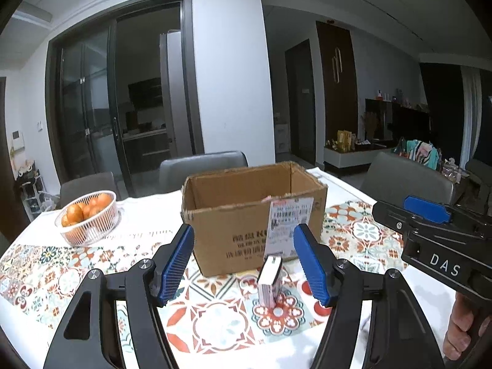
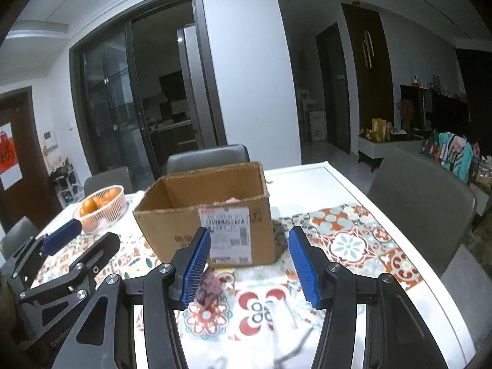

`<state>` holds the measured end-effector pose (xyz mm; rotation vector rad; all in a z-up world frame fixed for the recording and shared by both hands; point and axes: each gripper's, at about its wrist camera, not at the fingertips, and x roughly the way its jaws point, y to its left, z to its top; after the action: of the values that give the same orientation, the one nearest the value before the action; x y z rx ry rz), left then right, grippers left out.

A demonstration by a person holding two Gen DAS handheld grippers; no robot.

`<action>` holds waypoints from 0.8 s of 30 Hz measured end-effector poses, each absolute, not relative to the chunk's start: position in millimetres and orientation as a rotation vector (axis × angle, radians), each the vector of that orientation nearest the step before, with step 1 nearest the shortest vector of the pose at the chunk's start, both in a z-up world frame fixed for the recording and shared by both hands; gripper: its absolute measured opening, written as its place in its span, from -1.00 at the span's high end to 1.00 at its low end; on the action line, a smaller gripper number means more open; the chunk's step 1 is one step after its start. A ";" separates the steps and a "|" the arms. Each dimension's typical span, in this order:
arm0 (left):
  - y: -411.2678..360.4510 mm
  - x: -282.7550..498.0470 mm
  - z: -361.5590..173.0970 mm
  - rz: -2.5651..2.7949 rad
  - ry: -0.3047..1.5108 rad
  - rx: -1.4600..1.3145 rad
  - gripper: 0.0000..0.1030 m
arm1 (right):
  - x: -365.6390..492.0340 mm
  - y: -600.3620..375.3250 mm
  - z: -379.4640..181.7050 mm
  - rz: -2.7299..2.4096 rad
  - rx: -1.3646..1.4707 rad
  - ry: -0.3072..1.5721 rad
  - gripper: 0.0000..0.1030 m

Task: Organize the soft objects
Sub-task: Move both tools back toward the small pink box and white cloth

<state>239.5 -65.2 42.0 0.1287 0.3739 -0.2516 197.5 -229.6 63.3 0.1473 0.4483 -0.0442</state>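
Spread left fingers (image 1: 244, 264) framed an upright pack (image 1: 270, 281) that a clumsy pinch could topple short of the box (image 1: 255, 212)

This is a home, an open dining and living area. A counter (image 1: 363, 190) under a patterned tile-print cloth (image 1: 215, 316) fills the lower frame, with grey upholstered chairs (image 1: 203, 163) along its far edge and a white basket of oranges (image 1: 87, 216) at left. Behind, at centre left, dark-framed glass sliding doors (image 1: 89, 107) open onto a kitchen with cabinets. At right stand a tall wooden wardrobe (image 1: 336, 73), a low white TV cabinet (image 1: 353, 155) and colourful clothes (image 1: 419, 150) draped nearby.
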 end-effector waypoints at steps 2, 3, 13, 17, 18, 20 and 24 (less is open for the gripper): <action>-65.5 236.3 35.9 -0.258 0.402 0.117 -0.29 | 192.6 -228.7 57.3 -0.044 0.142 0.460 -0.06; -64.9 235.1 32.8 -0.262 0.413 0.111 -0.29 | 190.6 -228.4 53.9 -0.045 0.139 0.467 -0.06; -70.9 221.8 1.9 -0.263 0.473 0.153 -0.29 | 171.6 -225.8 28.1 -0.074 0.093 0.506 -0.06; -71.1 223.2 -8.5 -0.261 0.501 0.155 -0.29 | 169.0 -223.8 16.6 -0.081 0.085 0.531 -0.06; -71.6 224.3 -11.6 -0.261 0.507 0.158 -0.29 | 169.0 -223.9 13.3 -0.080 0.089 0.540 -0.06; -72.9 226.1 -16.9 -0.263 0.514 0.167 -0.29 | 167.5 -224.0 4.8 -0.088 0.095 0.558 -0.06; -76.1 232.6 -28.0 -0.267 0.526 0.187 -0.29 | 169.6 -224.4 -7.2 -0.113 0.091 0.582 -0.06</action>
<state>232.6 -76.1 -28.0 0.1873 0.5262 -0.2669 169.6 -224.4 -7.2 0.0914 0.5820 -0.1125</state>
